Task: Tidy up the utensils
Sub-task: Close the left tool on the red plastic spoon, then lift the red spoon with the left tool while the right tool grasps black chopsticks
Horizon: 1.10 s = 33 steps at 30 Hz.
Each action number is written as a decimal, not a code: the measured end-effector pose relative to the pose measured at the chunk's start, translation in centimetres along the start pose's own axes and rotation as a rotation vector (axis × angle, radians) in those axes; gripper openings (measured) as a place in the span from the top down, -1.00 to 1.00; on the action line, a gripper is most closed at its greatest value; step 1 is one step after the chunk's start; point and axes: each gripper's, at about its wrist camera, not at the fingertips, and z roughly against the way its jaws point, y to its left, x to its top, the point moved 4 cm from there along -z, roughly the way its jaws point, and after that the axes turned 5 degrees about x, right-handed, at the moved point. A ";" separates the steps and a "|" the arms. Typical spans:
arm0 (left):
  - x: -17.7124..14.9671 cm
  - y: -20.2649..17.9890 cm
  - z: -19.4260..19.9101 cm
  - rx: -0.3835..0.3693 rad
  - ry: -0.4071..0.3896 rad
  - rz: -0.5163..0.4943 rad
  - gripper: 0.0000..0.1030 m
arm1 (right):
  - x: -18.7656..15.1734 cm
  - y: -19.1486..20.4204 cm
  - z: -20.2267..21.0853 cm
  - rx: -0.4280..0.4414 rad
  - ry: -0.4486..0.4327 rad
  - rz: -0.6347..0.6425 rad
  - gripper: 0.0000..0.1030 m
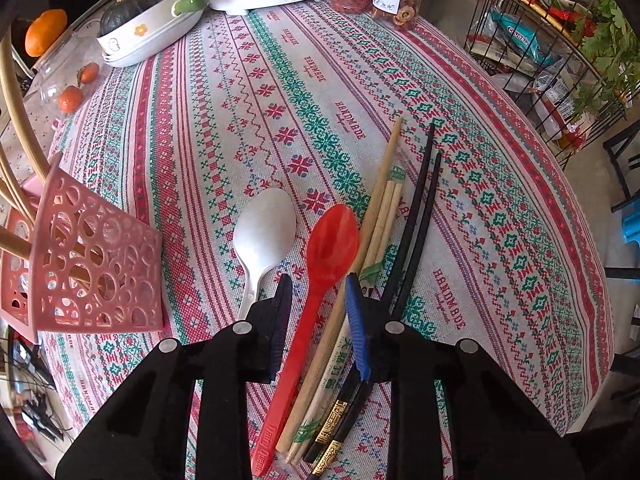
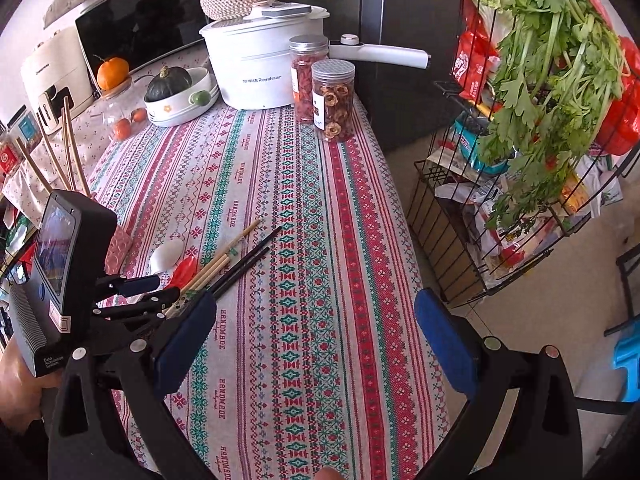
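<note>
In the left wrist view a red plastic spoon (image 1: 320,264), a white spoon (image 1: 262,232), wooden chopsticks (image 1: 380,208) and black chopsticks (image 1: 416,216) lie side by side on the patterned tablecloth (image 1: 260,100). My left gripper (image 1: 318,284) is open, its fingers straddling the red spoon's handle and the wooden chopsticks just above the cloth. A pink perforated utensil holder (image 1: 92,264) with chopsticks in it stands at the left. My right gripper (image 2: 316,320) is open and empty above the cloth, right of the utensils (image 2: 224,264).
A white electric pot (image 2: 260,68), two jars of dried fruit (image 2: 332,100), a bowl with a dark squash (image 2: 176,92) and oranges (image 2: 114,74) stand at the table's far end. A wire rack (image 2: 520,200) with greens and packets stands off the table's right edge.
</note>
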 end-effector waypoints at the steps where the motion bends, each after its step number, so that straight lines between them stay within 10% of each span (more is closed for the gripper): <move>1: 0.0 0.1 0.0 0.002 0.000 0.002 0.50 | -0.1 0.1 0.0 -0.001 0.002 0.001 -0.87; 18: 0.0 1.0 -0.7 -0.016 0.018 0.033 0.83 | -0.1 0.6 -1.0 -0.013 0.026 0.007 -0.87; 33: -3.0 2.8 11.7 -0.177 -0.311 0.026 0.93 | 0.1 2.3 -4.4 0.031 0.108 -0.046 -0.87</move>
